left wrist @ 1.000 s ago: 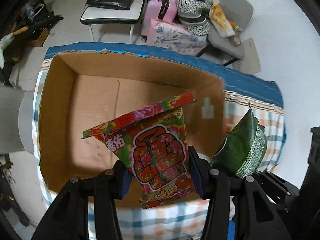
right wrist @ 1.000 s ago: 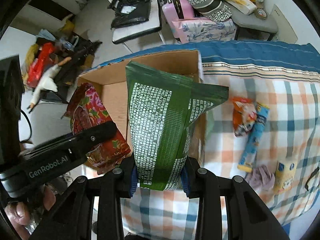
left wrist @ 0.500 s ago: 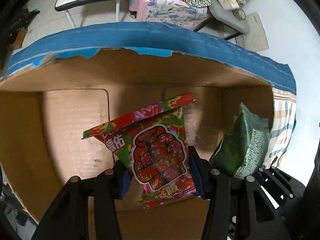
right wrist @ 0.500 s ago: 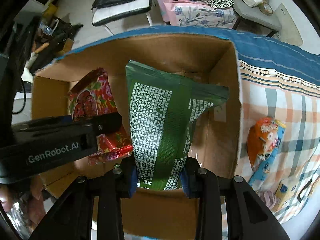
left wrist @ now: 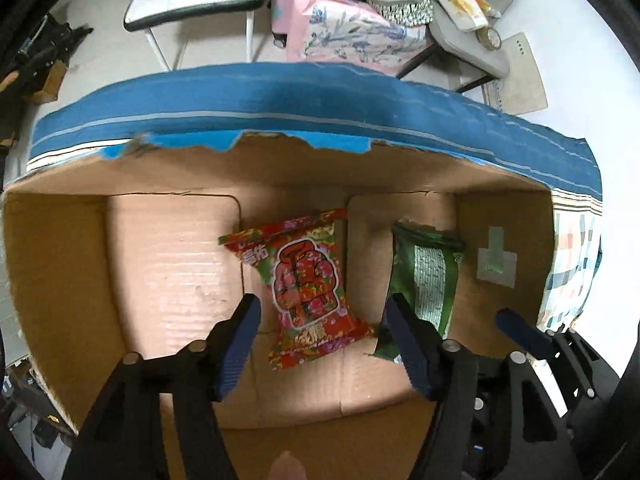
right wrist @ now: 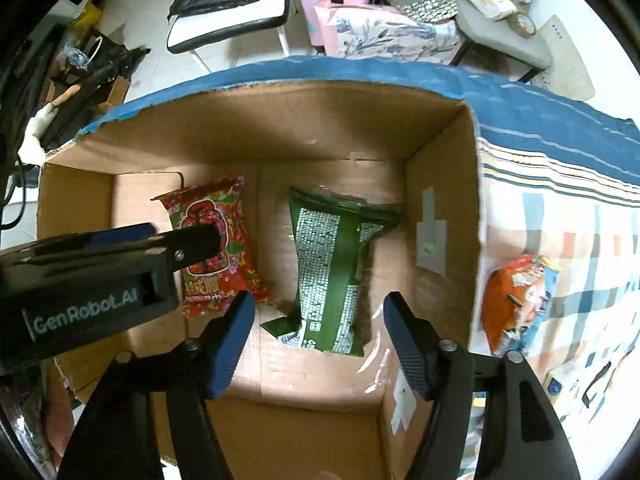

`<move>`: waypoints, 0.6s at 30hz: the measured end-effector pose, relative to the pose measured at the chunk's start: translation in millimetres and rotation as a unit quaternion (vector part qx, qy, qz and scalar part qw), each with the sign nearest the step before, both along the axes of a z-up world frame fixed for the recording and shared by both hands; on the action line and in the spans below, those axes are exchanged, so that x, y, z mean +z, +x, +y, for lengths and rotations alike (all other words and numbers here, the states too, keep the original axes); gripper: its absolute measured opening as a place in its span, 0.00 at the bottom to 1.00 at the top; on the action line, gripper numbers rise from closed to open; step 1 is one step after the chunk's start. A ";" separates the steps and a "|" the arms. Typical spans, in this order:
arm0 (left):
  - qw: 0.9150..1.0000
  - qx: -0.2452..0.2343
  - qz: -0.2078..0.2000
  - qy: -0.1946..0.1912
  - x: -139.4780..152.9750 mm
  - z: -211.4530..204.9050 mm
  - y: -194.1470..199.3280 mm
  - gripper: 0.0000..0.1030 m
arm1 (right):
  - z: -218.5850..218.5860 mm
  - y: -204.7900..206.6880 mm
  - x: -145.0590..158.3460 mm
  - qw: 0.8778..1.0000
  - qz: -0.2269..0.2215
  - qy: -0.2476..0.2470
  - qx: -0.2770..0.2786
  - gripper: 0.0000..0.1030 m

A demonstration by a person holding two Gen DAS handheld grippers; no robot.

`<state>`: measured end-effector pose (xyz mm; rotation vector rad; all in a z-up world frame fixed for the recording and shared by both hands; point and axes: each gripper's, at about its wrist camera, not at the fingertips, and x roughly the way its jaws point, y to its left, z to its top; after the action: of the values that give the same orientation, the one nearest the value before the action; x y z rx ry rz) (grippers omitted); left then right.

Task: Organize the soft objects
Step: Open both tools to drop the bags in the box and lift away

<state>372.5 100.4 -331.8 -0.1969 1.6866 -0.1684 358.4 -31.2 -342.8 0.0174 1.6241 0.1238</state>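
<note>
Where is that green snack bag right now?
The green bag lies on the cardboard box floor, right of the red packet, near the box's right wall.

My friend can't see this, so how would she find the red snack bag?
Look inside the big cardboard box on the checked cloth. Two bags lie flat on its floor, side by side. The red bag is the left one, bright with flowers and a red jacket picture, while its neighbour, the green bag, is dark with white print.
</note>
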 end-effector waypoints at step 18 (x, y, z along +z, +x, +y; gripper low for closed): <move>0.985 -0.004 -0.147 0.087 85.1 14.2 -111.1 0.96 | -3.6 -94.9 76.9 0.996 -0.090 -0.013 0.003 1.00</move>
<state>261.4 114.6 -246.7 -0.0314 1.3993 -0.0509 263.5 -34.8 -265.9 -0.0178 1.4454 0.1054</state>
